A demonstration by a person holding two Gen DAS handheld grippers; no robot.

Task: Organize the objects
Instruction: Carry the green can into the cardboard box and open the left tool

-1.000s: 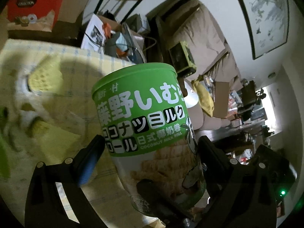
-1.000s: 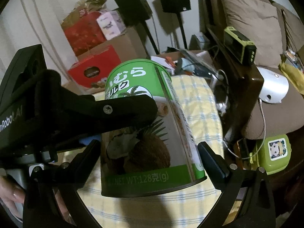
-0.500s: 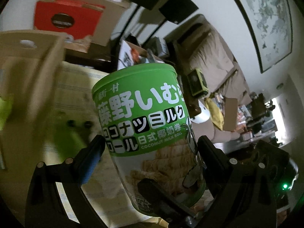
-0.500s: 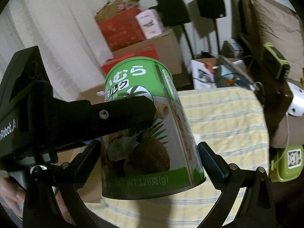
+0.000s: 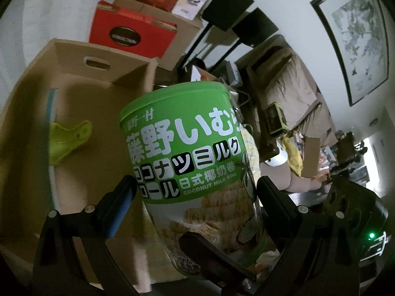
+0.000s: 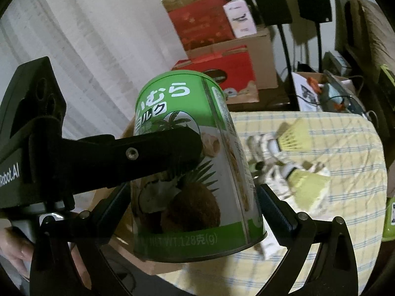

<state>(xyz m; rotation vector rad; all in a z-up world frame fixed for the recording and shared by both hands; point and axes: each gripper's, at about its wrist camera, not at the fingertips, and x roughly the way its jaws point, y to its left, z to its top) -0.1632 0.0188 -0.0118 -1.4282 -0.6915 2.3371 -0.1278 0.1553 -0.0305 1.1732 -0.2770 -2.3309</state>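
— Where's the can (image 5: 190,162)?

— In the air, tilted, between both sets of tongs. On my left gripper (image 5: 196,192) the fingers flank its lower half; the right one presses the side, the left blue pad (image 5: 121,208) looks just off the label, so I can't tell how firm that pinch is.

— And the right gripper (image 6: 193,198)?

— Its fingers sit either side of the can's base, close, but I can't tell if they touch. The other gripper's finger (image 6: 148,153) lies across the can's coconut picture.

— What's around the can?

— Left of it, an open cardboard box (image 5: 74,79) with a green piece (image 5: 65,139) inside. Right of it, a yellow checked cloth (image 6: 333,222) with shuttlecocks (image 6: 296,135) scattered on it. Behind it, red boxes (image 6: 222,64).
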